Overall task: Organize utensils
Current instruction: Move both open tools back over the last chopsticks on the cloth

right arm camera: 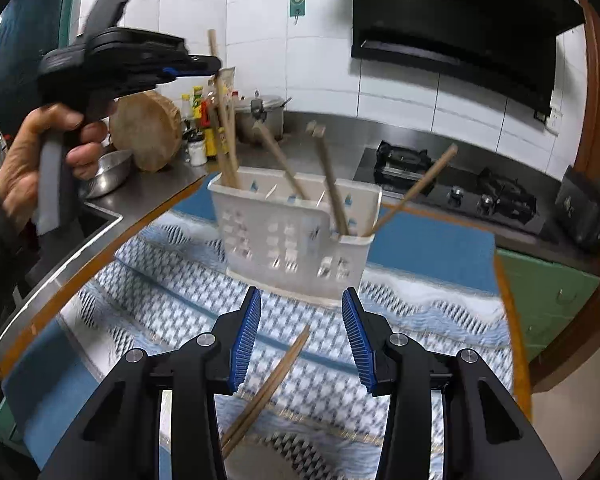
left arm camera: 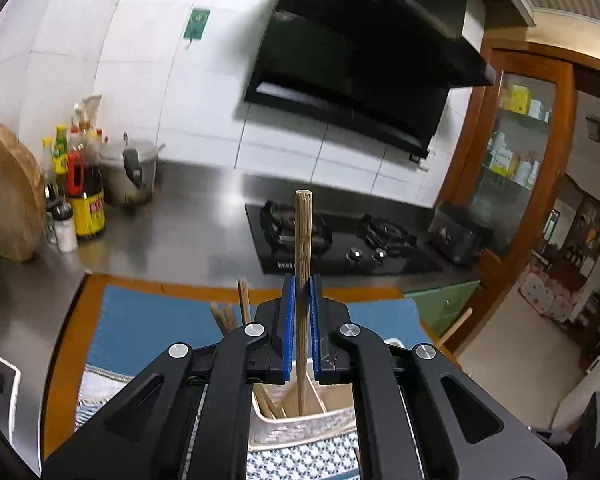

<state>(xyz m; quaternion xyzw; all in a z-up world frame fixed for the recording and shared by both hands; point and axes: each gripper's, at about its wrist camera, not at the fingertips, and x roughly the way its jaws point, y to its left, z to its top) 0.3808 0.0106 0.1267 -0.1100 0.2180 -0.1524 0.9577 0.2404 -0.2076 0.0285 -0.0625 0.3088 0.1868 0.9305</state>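
In the left wrist view my left gripper (left arm camera: 302,280) is shut on a wooden chopstick (left arm camera: 302,232) that stands upright, its lower end inside the white slotted utensil holder (left arm camera: 300,420). The right wrist view shows that holder (right arm camera: 292,240) on a blue-and-white patterned cloth (right arm camera: 160,300), with several chopsticks leaning in its compartments. The left gripper (right arm camera: 208,66), held by a hand (right arm camera: 32,160), grips its chopstick (right arm camera: 220,100) over the holder's left end. My right gripper (right arm camera: 302,300) is open just above a pair of chopsticks (right arm camera: 272,380) lying on the cloth, and its pads do not touch them.
A steel counter runs behind, with a black gas stove (right arm camera: 452,192), a range hood (right arm camera: 460,20), a pot (right arm camera: 264,116), sauce bottles (right arm camera: 198,128), a round wooden board (right arm camera: 148,136) and a metal bowl (right arm camera: 108,172). A black box (right arm camera: 588,208) sits at the right.
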